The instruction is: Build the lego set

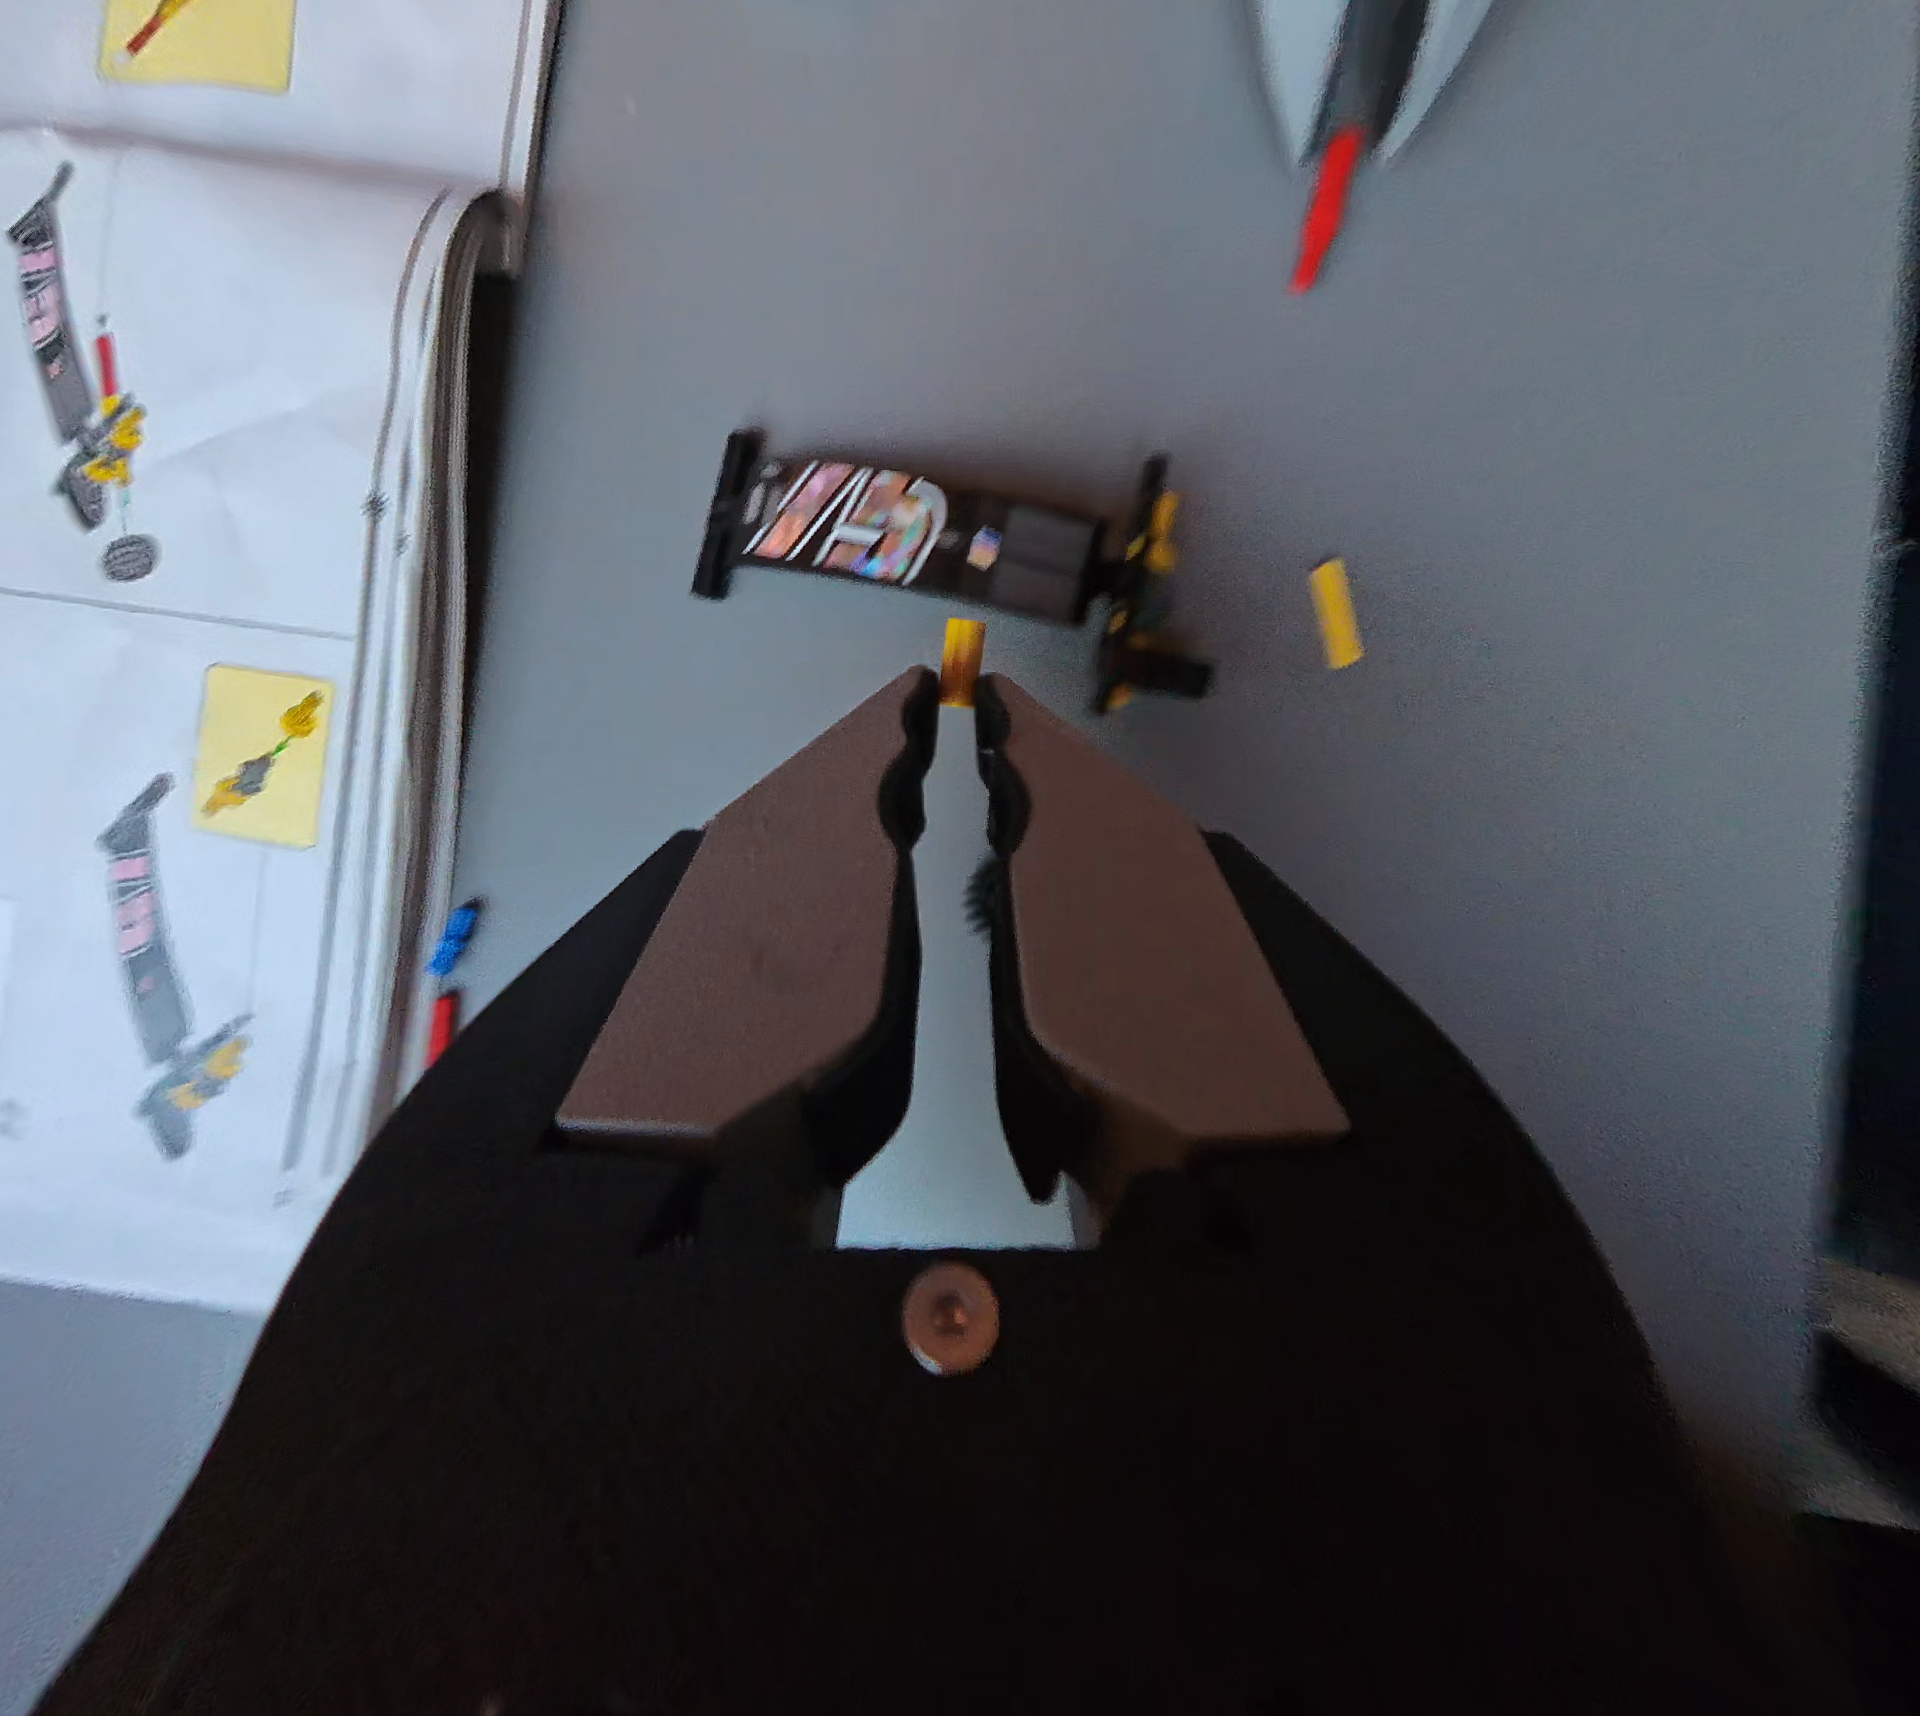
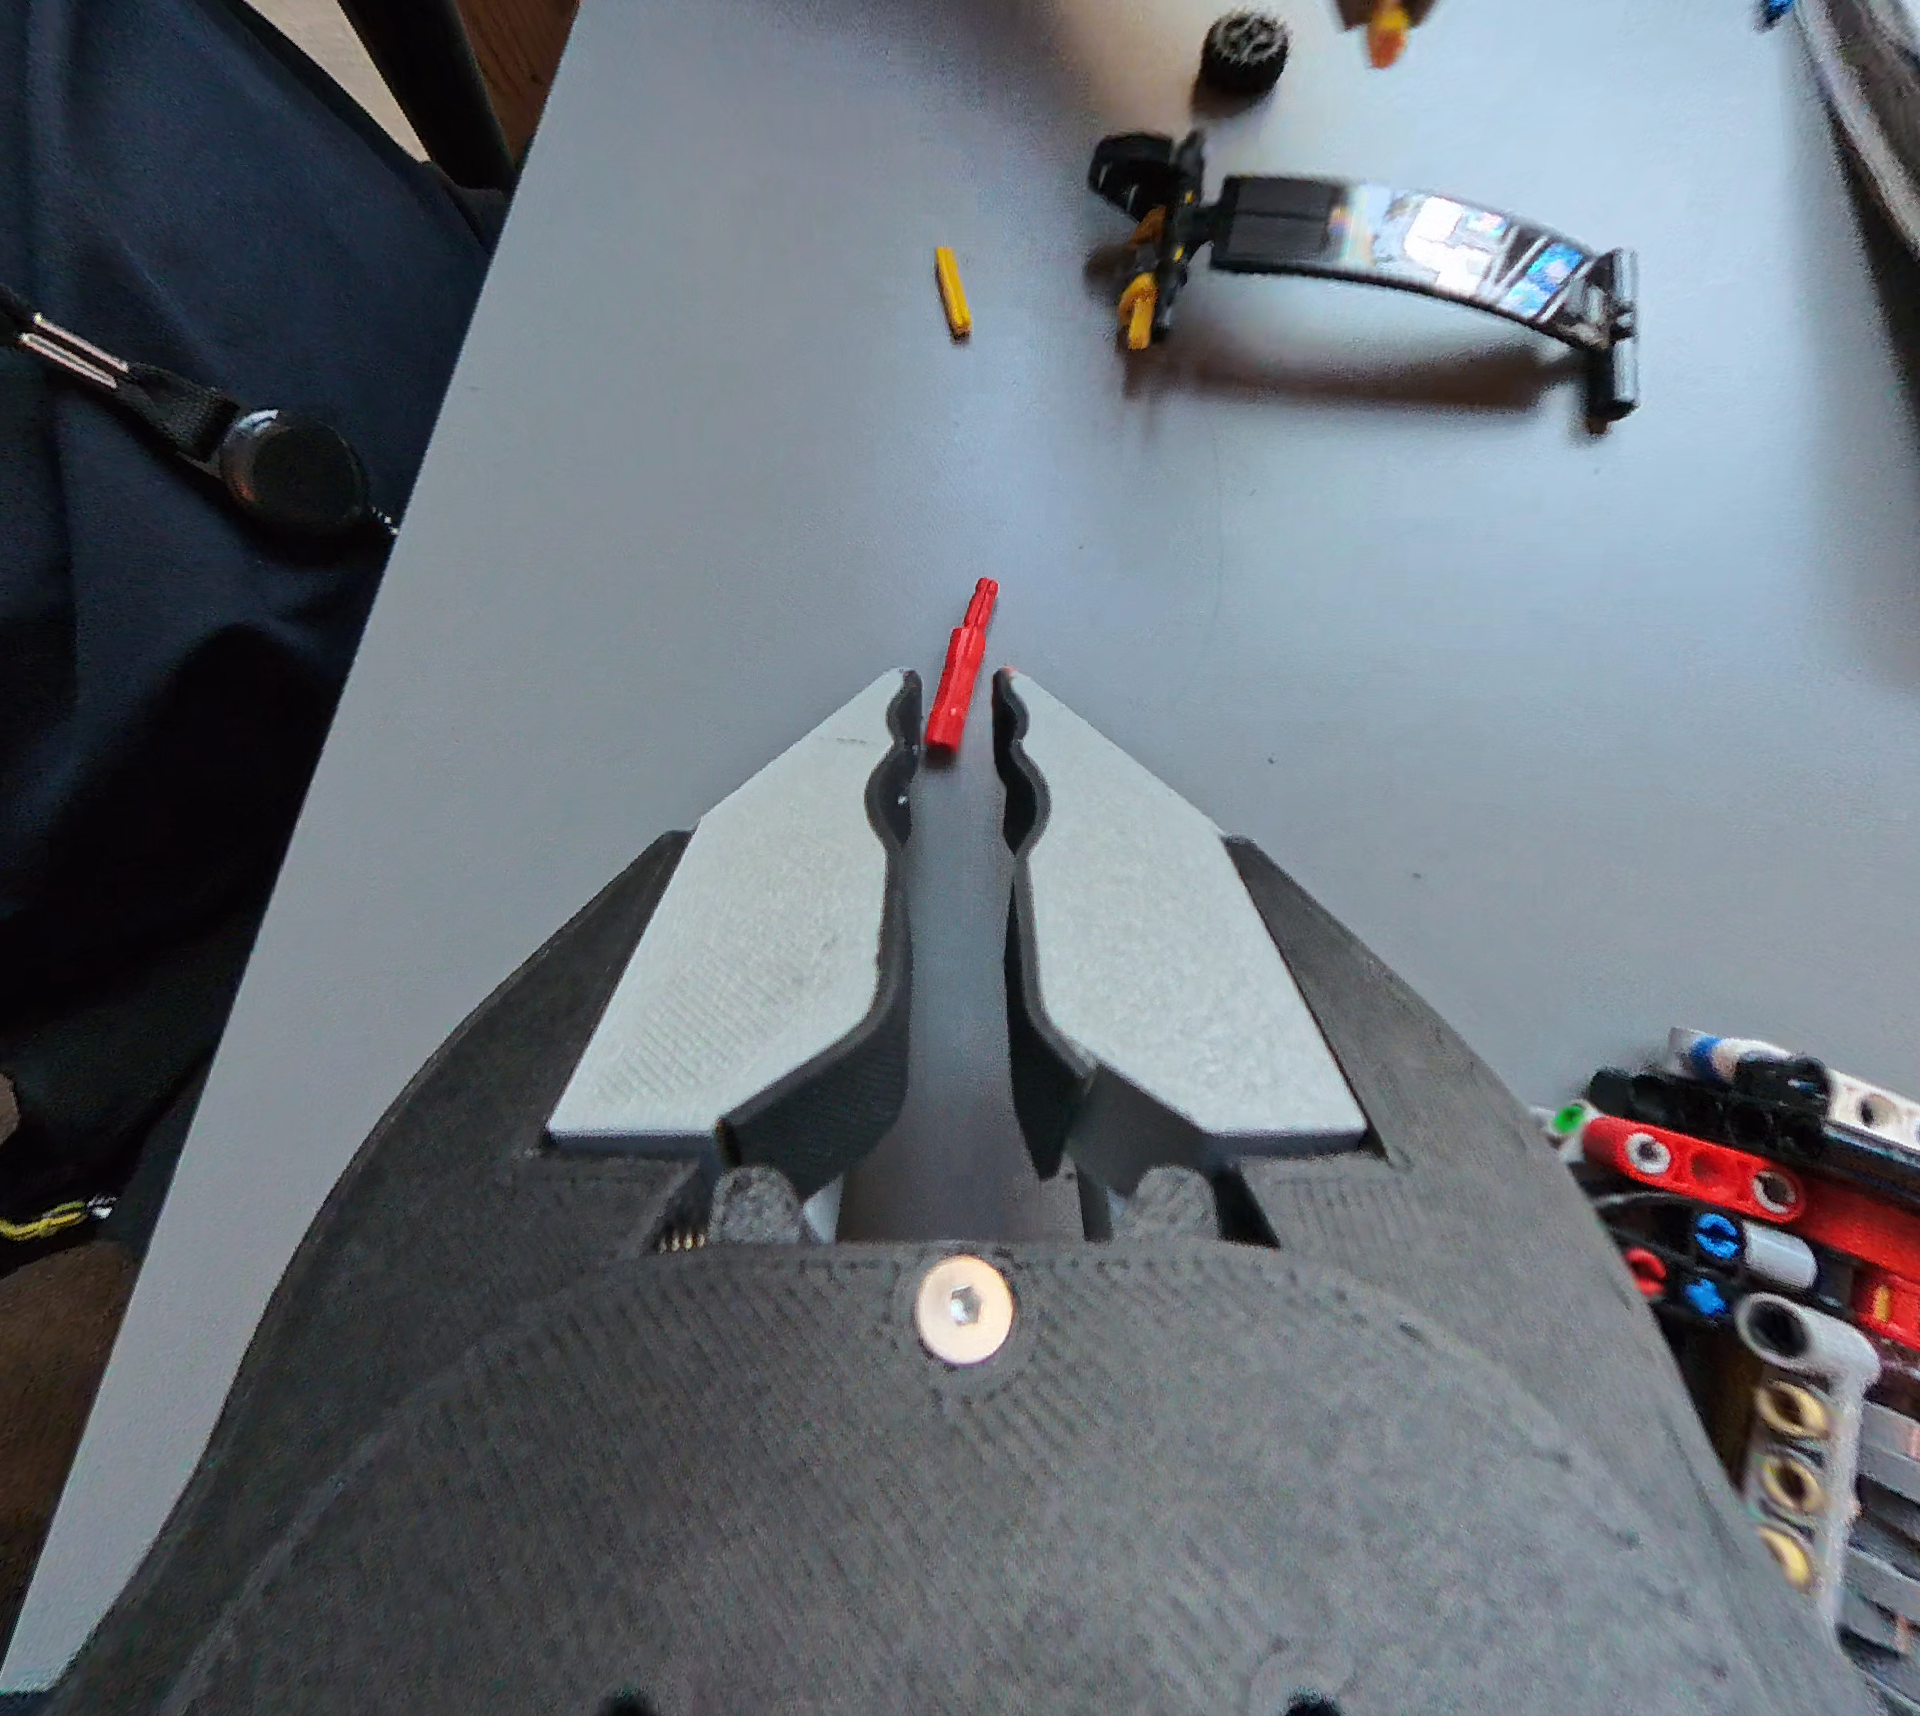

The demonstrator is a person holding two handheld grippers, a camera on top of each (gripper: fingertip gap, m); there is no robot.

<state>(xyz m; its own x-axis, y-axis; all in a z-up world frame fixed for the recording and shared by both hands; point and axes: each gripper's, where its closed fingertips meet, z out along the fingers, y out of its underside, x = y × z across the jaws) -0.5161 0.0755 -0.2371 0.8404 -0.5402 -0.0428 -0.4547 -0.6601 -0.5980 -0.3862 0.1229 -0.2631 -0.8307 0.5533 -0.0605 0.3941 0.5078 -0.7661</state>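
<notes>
My left gripper, with brown fingers, is shut on a small yellow-orange pin that sticks out past its tips. It hovers just in front of a black curved wing piece with a shiny sticker. The right wrist view shows this gripper far off with the same pin. My right gripper, with grey fingers, is open. A red pin sits between its tips, close to the left finger with a clear gap to the right finger. The left wrist view shows the right gripper with the red pin.
A loose yellow pin lies right of the wing piece; the right wrist view shows it too. Also there: a black gear, an open instruction booklet, a part-built model, and a person in dark clothes at the grey table's edge. Some 15 cm of space lies between my two pairs of fingers.
</notes>
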